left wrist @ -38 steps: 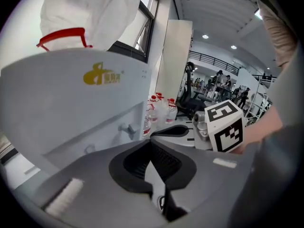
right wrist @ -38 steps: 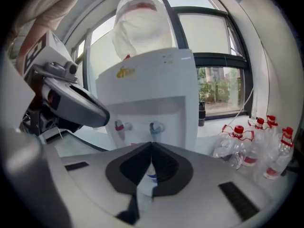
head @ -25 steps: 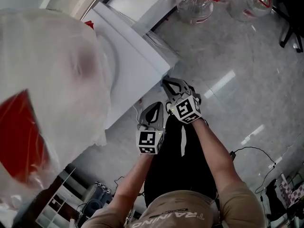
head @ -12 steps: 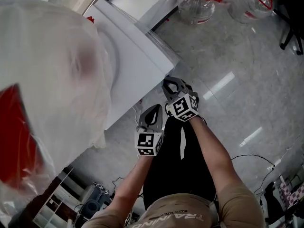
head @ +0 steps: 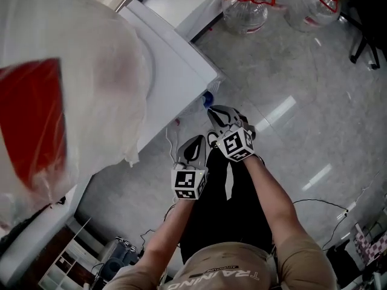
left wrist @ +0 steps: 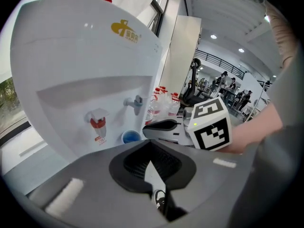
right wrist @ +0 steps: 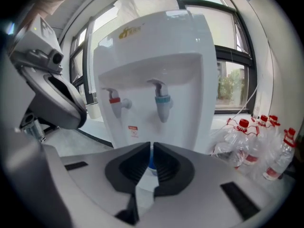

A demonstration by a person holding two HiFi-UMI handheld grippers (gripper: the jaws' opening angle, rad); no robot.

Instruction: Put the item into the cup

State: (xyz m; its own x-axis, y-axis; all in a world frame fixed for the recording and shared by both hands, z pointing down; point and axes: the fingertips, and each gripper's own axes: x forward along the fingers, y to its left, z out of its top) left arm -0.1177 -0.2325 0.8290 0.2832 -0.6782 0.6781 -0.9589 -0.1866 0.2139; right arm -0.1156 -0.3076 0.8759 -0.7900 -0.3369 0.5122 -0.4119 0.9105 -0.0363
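Observation:
A small blue cup (head: 207, 98) stands at the foot of a white water dispenser (head: 175, 71), below its blue tap (left wrist: 135, 102). In the left gripper view the cup (left wrist: 130, 137) sits just left of my right gripper (left wrist: 146, 127). My right gripper (head: 216, 109) points at the cup from close by. Its jaws stand shut to a thin slit, and a strip of the cup (right wrist: 150, 164) shows below the tips. My left gripper (head: 195, 141) hangs a little behind and to the left, shut and empty (left wrist: 150, 144). No loose item is visible.
The dispenser (right wrist: 156, 56) has a red tap (right wrist: 114, 101) and a blue tap (right wrist: 161, 103). A large translucent bottle (head: 60, 101) tops it. Several water jugs with red caps (head: 245, 5) stand on the glossy floor to the right (right wrist: 247, 141). Cables lie on the floor behind the person.
The view has shifted, so the blue cup now shows past the dispenser's corner. Both grippers have drifted slightly down and right in the picture and stay shut.

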